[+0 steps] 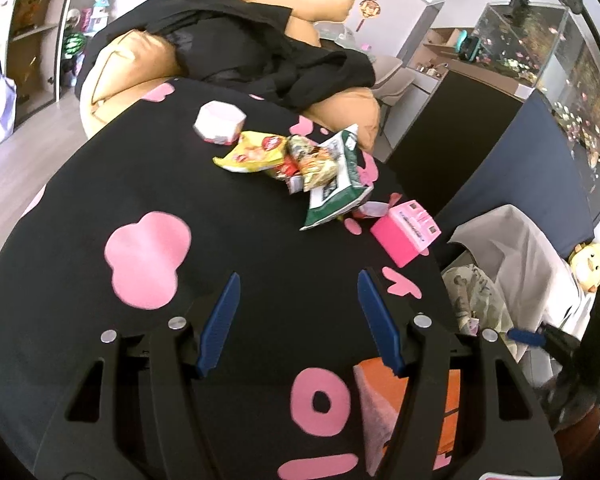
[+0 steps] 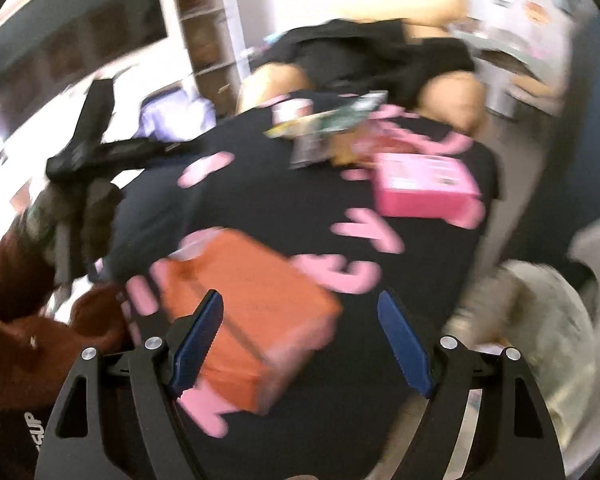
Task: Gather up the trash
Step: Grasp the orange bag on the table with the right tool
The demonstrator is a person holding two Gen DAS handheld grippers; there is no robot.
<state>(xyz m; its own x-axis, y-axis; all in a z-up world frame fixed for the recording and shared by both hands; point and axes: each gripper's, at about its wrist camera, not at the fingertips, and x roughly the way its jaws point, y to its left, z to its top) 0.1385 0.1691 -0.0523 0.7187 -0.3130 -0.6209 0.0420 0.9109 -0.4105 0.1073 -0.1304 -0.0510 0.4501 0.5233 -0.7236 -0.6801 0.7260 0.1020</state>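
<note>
Black cloth (image 1: 228,216) with pink shapes, spread over a round surface and filling most of both views; pink letter-like marks near the close edge, unreadable. Tan cushioned seat (image 1: 112,68) beyond the far edge, half covered by a dark garment (image 1: 260,48). Glass fish tank (image 1: 540,40) at upper right on a dark cabinet, cut off by the lens rim. White fabric (image 1: 516,240) past the right edge, draped over something hidden, with a yellow-headed doll (image 1: 588,264) beside it.

Orange box (image 2: 244,320) near the close edge, one end under a pale pink sheet, partly hidden behind the gripper fingers in both views; no legible print. Pink box (image 1: 404,232) at the right edge, tilted, its top label too small to read. Green-and-white packet (image 1: 336,184) toward the far right, lying across a yellow wrapper (image 1: 252,154) and smaller crumpled wrappers (image 1: 308,164); printing indistinct. White hexagonal carton (image 1: 219,122) just beyond the heap, near the far edge.

Left gripper (image 1: 298,292) above the cloth, blue-padded fingers spread wide, nothing between them. Right gripper (image 2: 300,308) likewise spread and unloaded, over the near end of the orange box; contact undeterminable. Right-wrist view heavily motion-blurred throughout. White lettering ending "SUP" on dark clothing (image 2: 12,432) at lower left, remainder cut off.
</note>
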